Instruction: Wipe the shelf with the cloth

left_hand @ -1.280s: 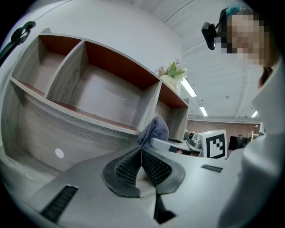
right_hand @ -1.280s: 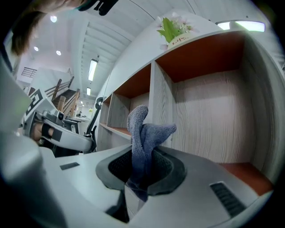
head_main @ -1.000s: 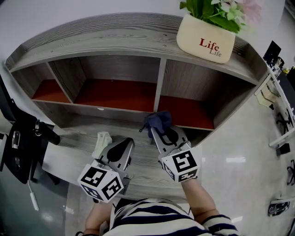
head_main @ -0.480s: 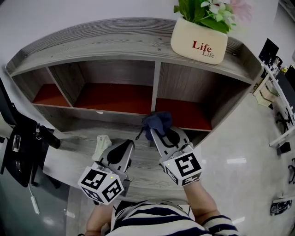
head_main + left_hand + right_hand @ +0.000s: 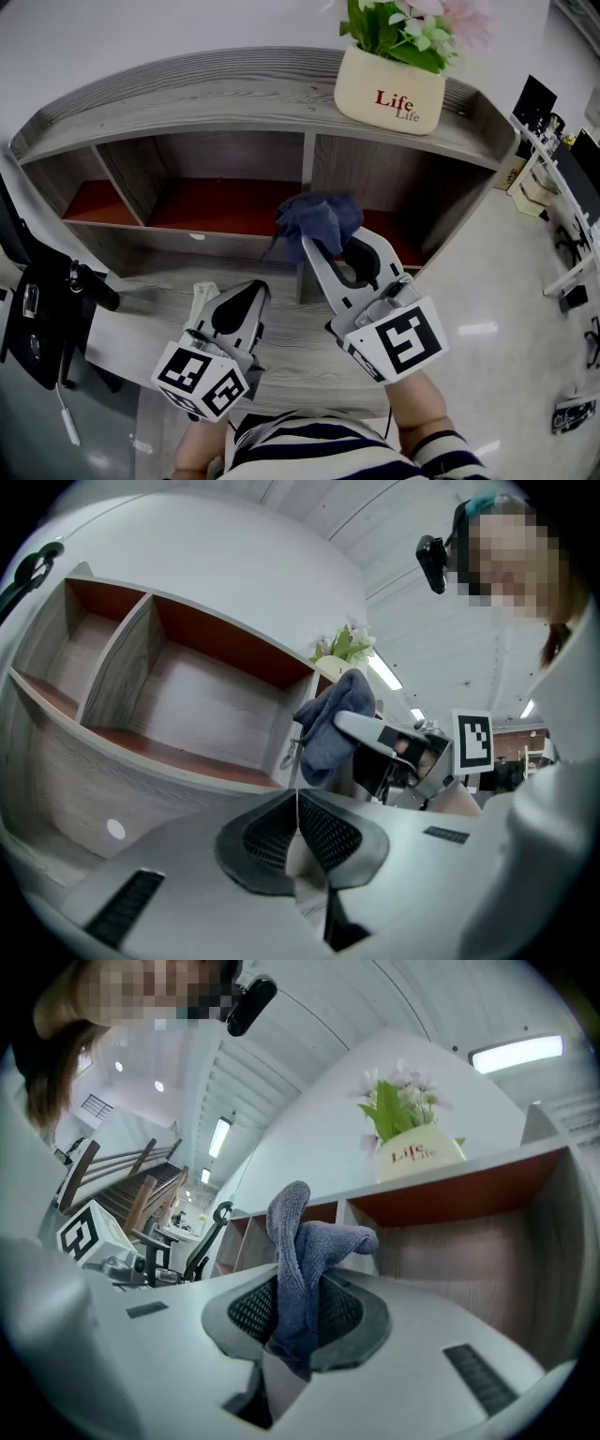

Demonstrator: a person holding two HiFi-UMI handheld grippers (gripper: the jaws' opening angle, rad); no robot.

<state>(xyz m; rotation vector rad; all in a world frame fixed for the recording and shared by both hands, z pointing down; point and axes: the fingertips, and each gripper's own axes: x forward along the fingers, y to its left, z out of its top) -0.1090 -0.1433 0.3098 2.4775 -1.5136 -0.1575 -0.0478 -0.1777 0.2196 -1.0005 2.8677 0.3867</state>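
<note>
Your right gripper (image 5: pixel 333 240) is clamped on the blue cloth (image 5: pixel 319 217). In the right gripper view the jaws of that gripper (image 5: pixel 298 1309) press in on the cloth (image 5: pixel 305 1251) from both sides. A bunch of it stands up above the pads and a short tail hangs below them.

In the head view, the cloth sits in front of the upright board between the middle and right compartments of the shelf (image 5: pixel 234 84), at the level of their red floors. You cannot tell from any view whether the cloth is touching the wood. The left gripper view shows the cloth (image 5: pixel 336 726) bunched at the tip of your right gripper, just beside that upright board of the shelf (image 5: pixel 187 705).

Your left gripper (image 5: pixel 234 302) is low over the grey wood bench (image 5: pixel 300 349), to the left of the right one and well back from the compartments. Its jaws (image 5: pixel 298 829) are pressed together with nothing between them. A pale crumpled thing (image 5: pixel 203 298) lies on the bench just beside its left edge.

On the shelf's top board, toward the right, stands a cream flower pot (image 5: pixel 389 91) with green leaves and pale blossoms. A black chair (image 5: pixel 37 309) is at the far left.
</note>
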